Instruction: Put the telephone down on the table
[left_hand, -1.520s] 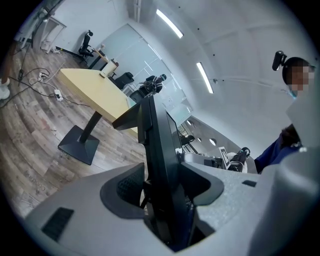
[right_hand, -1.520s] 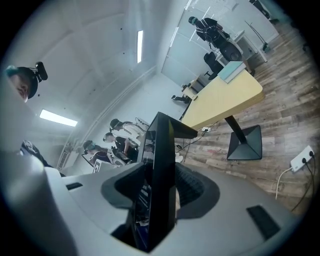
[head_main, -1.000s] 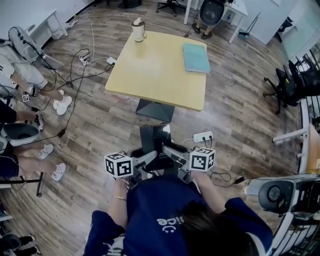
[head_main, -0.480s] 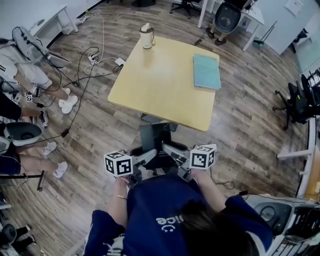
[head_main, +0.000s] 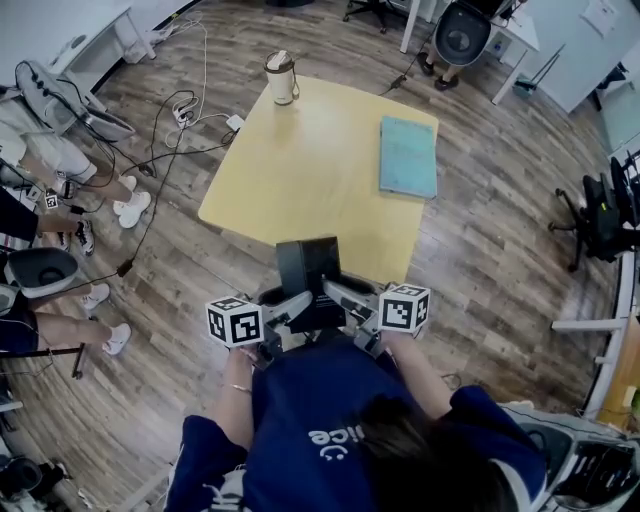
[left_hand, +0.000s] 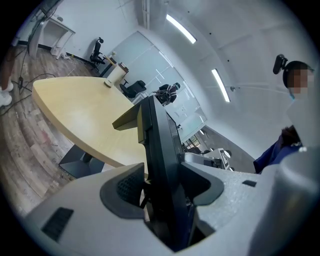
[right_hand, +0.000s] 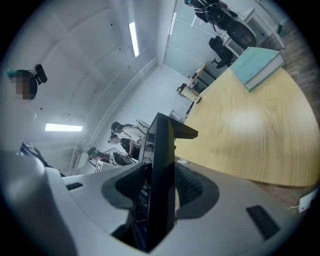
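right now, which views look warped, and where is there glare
Head view: sharp, evenly lit, edges bowed by the wide lens, faint sheen on the table. Left gripper view: round fisheye with black corners, ceiling lights blown out, telephone a dark silhouette. Right gripper view: same fisheye, soft glare on the table.

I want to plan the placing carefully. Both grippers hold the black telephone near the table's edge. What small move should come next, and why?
Probably carry the telephone forward over the bare near part of the table before lowering it. The left gripper and right gripper both clamp it, and it hangs only at the table's near edge.
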